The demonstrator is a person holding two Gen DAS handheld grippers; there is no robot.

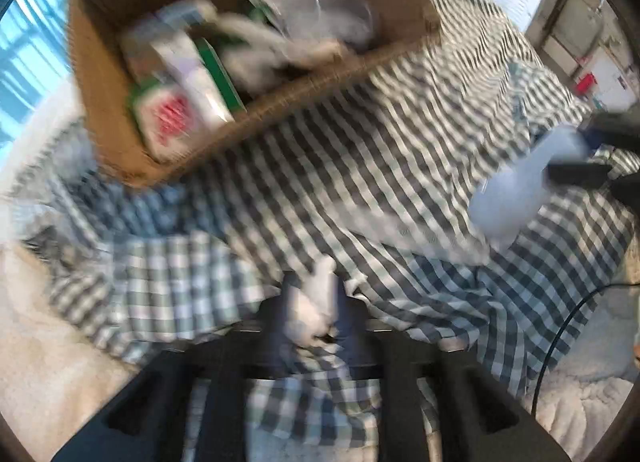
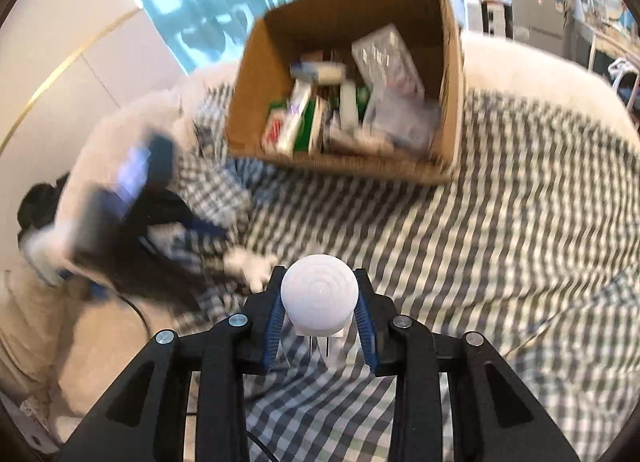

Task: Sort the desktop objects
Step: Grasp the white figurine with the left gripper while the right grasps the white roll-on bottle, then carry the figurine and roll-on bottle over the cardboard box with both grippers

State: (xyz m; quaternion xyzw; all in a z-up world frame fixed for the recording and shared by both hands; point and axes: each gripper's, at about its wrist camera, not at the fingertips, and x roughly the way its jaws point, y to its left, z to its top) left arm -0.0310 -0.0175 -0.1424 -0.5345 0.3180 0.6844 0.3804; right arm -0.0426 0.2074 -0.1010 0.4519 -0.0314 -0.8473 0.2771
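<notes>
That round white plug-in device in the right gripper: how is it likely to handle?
The white plug-in device looks like rigid plastic, so probably stiff and light. Its domed face seems smooth, so the right gripper pads could slip. Set down, the rounded body might roll, though its prongs should limit that.

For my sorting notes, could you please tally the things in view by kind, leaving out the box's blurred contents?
Plug-in lights: 1, white and round, in the right gripper
Small white objects: 1, in the left gripper
Cardboard boxes: 1
Checked cloths: 1
Total: 4
</notes>
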